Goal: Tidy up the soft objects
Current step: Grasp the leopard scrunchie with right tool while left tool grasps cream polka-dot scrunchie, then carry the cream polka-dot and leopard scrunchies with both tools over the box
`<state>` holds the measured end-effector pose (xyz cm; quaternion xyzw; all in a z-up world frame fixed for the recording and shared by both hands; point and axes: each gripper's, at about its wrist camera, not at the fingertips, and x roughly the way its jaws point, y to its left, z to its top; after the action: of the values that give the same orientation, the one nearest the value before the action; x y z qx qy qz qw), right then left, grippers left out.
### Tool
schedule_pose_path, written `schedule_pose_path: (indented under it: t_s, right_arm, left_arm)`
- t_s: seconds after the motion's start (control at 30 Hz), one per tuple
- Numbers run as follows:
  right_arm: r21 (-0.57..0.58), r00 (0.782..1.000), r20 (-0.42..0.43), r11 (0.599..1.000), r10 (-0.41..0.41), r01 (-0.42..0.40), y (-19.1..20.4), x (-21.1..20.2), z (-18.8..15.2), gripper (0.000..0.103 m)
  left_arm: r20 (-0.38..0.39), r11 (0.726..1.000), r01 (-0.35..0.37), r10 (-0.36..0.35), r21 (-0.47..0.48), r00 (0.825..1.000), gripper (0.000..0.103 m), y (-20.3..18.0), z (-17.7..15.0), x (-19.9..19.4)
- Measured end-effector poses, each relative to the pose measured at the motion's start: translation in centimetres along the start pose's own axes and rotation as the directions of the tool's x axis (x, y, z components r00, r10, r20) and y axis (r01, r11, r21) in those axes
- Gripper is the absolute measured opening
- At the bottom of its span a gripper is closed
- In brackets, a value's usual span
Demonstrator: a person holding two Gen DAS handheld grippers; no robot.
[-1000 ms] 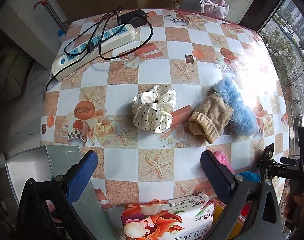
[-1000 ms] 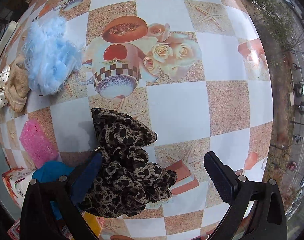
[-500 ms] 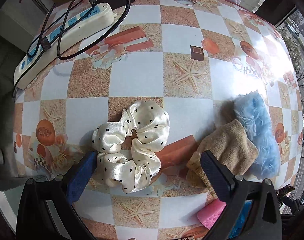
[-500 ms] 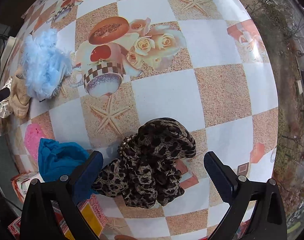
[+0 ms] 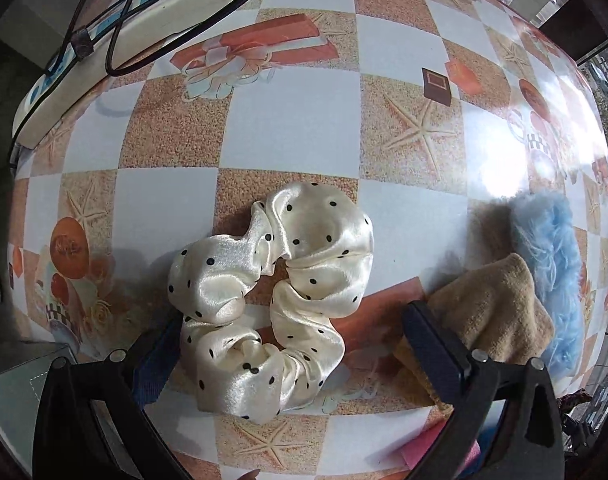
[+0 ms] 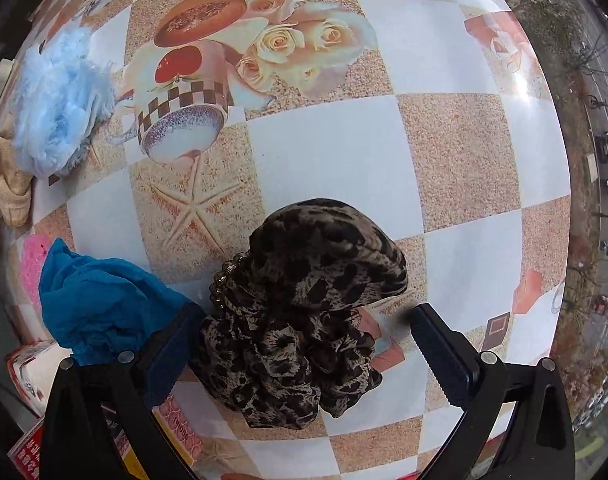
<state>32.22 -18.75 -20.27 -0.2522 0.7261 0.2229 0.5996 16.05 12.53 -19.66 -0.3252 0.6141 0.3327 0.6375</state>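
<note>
Both tools are sitting open. Left tool (image 5: pixel 294 354) is straddling the cream polka-dot scrunchie (image 5: pixel 272 300), which is lying flat on the checkered tabletop (image 5: pixel 288 124); tan sock (image 5: pixel 492 312) and blue fuzzy item (image 5: pixel 552 264) are lying at 3 o'clock of it. Right tool (image 6: pixel 300 344) is bracketing the leopard scrunchie (image 6: pixel 304 312), with blue cloth (image 6: pixel 100 304) lying at its 9 o'clock.
</note>
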Motion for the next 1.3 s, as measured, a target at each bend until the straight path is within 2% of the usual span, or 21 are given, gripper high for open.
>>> schedule_pose_path:
  t_s: [0.1,0.27,0.3,0.33,0.37,0.4,0.43,0.47,0.5,0.7,0.8,1.03,1.3]
  right_arm:
    - [0.001,1.0,0.003,1.0,0.0,0.0,0.1,0.2,-0.5,0.103]
    - [-0.006,1.0,0.008,1.0,-0.001,0.001,0.3,0.3,-0.7,0.101]
    - [0.0,1.0,0.016,1.0,-0.002,0.002,0.2,-0.1,-1.0,0.095]
    - [0.004,1.0,0.028,1.0,-0.001,0.001,0.1,-0.6,-1.4,0.09]
    - [0.0,0.999,0.042,1.0,-0.001,0.001,0.1,-1.3,-1.8,0.075]
    - [-0.01,0.998,0.058,1.0,0.0,0.0,0.1,-1.8,-2.1,0.057]
    - [-0.02,0.998,0.066,1.0,0.006,-0.005,0.2,-2.1,-2.2,0.047]
    - [-0.025,0.998,0.065,1.0,0.016,-0.014,0.1,-2.3,-2.4,0.035]
    - [-0.02,0.998,0.064,0.999,0.03,-0.029,-0.1,-2.4,-2.4,0.034]
    - [0.035,0.986,0.133,0.994,0.1,-0.106,-1.6,-4.9,-3.0,0.033]
    - [0.043,0.982,0.152,0.991,0.115,-0.123,-1.7,-6.2,-3.2,0.033]
    - [0.037,0.97,0.183,0.985,0.16,-0.169,-0.7,-9.1,-4.2,0.034]
    - [-0.006,0.95,0.242,0.98,0.196,-0.2,1.8,-11.0,-6.0,0.034]
  left_arm:
    - [0.031,1.0,0.001,0.0,-0.004,1.0,0.103,-0.1,-0.2,-0.1]
    - [-0.041,1.0,-0.003,0.003,-0.004,0.999,0.101,-0.4,-0.5,0.0]
    - [-0.024,1.0,-0.002,0.002,0.003,1.0,0.093,-0.5,-0.6,-0.3]
    - [-0.004,1.0,-0.002,0.002,0.022,1.0,0.079,-0.7,-0.7,-0.8]
    - [0.016,0.999,0.0,-0.001,0.049,1.0,0.07,-1.0,-0.9,-1.5]
    - [0.026,0.997,0.004,-0.006,0.078,1.0,0.047,-1.4,-1.1,-1.8]
    - [0.022,0.995,0.002,-0.004,0.103,1.0,0.027,-1.8,-1.3,-2.0]
    - [0.017,0.993,-0.002,0.001,0.116,1.0,0.026,-2.0,-1.4,-2.1]
    - [0.03,0.993,-0.005,0.002,0.119,1.0,0.025,-2.1,-1.5,-2.5]
    - [0.143,0.987,-0.015,-0.008,0.162,0.99,0.025,-1.9,-3.3,-6.7]
    - [0.174,0.984,0.001,-0.032,0.178,0.984,0.025,-1.7,-4.7,-9.1]
    - [0.213,0.976,0.003,-0.051,0.218,0.976,0.025,-1.7,-8.1,-12.6]
    - [0.216,0.968,0.011,-0.067,0.249,0.974,0.025,-1.6,-12.0,-13.9]
